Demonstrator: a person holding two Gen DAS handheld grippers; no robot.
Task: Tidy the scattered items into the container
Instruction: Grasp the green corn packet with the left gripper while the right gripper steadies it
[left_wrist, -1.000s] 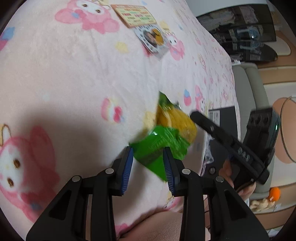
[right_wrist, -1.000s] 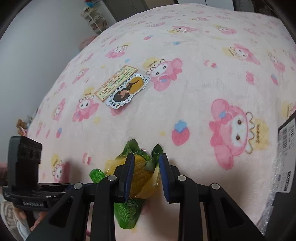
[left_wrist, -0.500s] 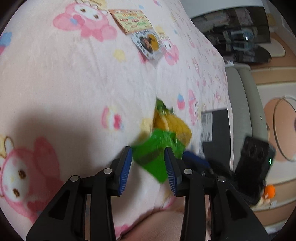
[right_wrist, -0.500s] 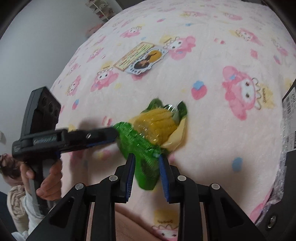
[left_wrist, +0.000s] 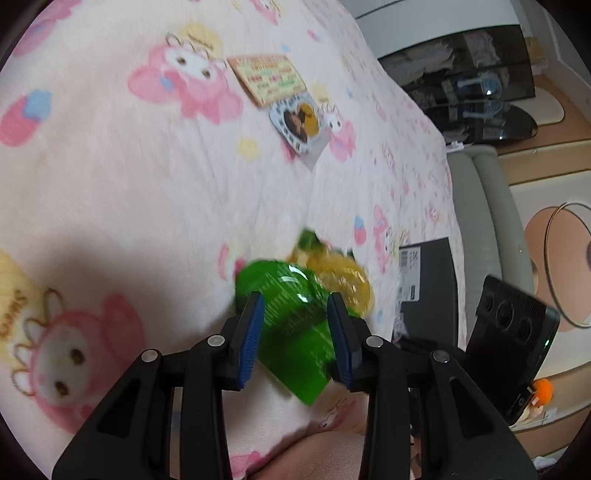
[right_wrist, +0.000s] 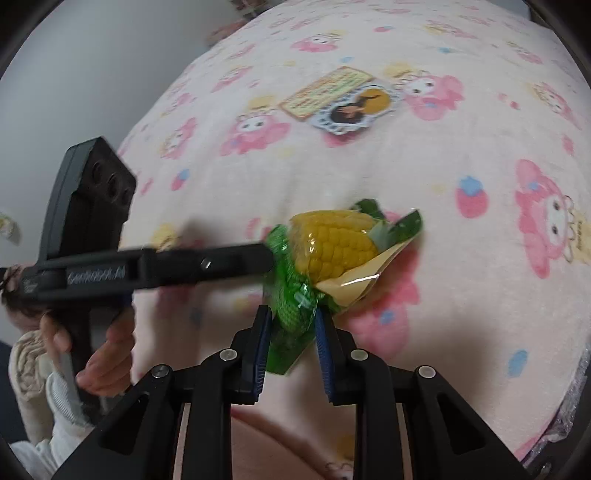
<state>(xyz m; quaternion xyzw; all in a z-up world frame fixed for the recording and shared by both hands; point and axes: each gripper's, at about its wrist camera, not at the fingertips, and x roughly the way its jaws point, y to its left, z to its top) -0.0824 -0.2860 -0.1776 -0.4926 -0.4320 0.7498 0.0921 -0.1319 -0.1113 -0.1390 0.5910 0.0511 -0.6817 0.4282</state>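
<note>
Corn packet (right_wrist: 332, 254) pinched by closing right gripper (right_wrist: 291, 343); left gripper (left_wrist: 295, 336) straddles it, grip unclear; card (right_wrist: 343, 99) beyond.

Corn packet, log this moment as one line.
corn packet: between both claws | right claw: closing on green end | left claw: gripping | black container: right

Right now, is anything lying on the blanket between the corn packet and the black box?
Nothing visible does. In the left wrist view only a strip of bare blanket separates the corn packet from the black box. The cards lie far up the blanket, well off that line.
</note>
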